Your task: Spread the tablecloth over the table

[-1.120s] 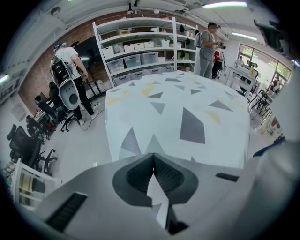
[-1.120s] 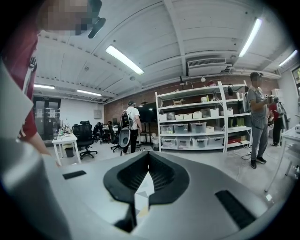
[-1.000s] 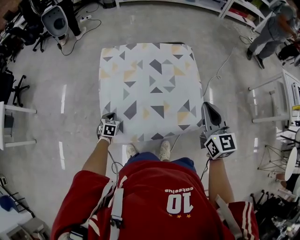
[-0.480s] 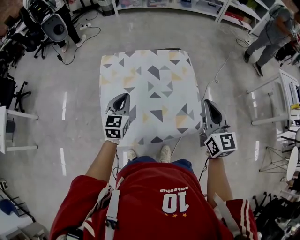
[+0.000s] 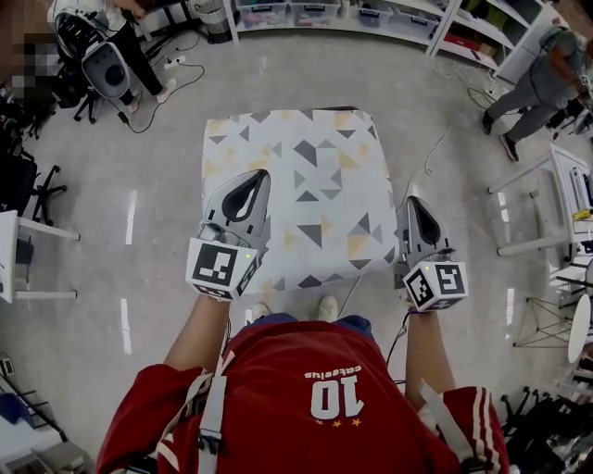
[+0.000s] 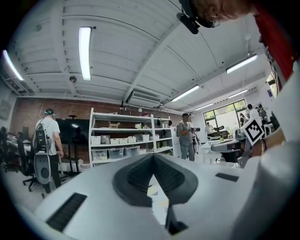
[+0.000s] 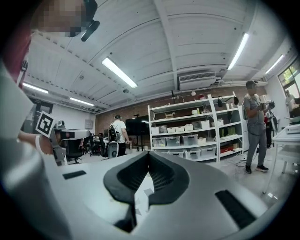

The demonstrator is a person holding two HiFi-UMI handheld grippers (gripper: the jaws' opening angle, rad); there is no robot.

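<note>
A white tablecloth (image 5: 306,185) with grey and yellow triangles lies spread over the square table, which it hides completely. In the head view my left gripper (image 5: 257,176) is held high over the cloth's near-left part, pointing level, jaws shut and empty. My right gripper (image 5: 414,203) hovers beside the cloth's near-right corner, also shut with nothing in it. In the left gripper view the shut left gripper (image 6: 153,157) shows a sliver of patterned cloth far below. The right gripper view shows the right gripper (image 7: 148,153) the same way.
White shelving (image 5: 371,11) with bins lines the far wall. A person (image 5: 542,69) stands at the back right by a white table (image 5: 556,199). Office chairs (image 5: 23,176) and a wheeled device (image 5: 107,56) stand at the left. A cable (image 5: 434,148) trails right of the table.
My left gripper rose from the cloth's near-left corner to well above the table and tipped up to level. My right gripper lifted a little. The cloth stayed put.
</note>
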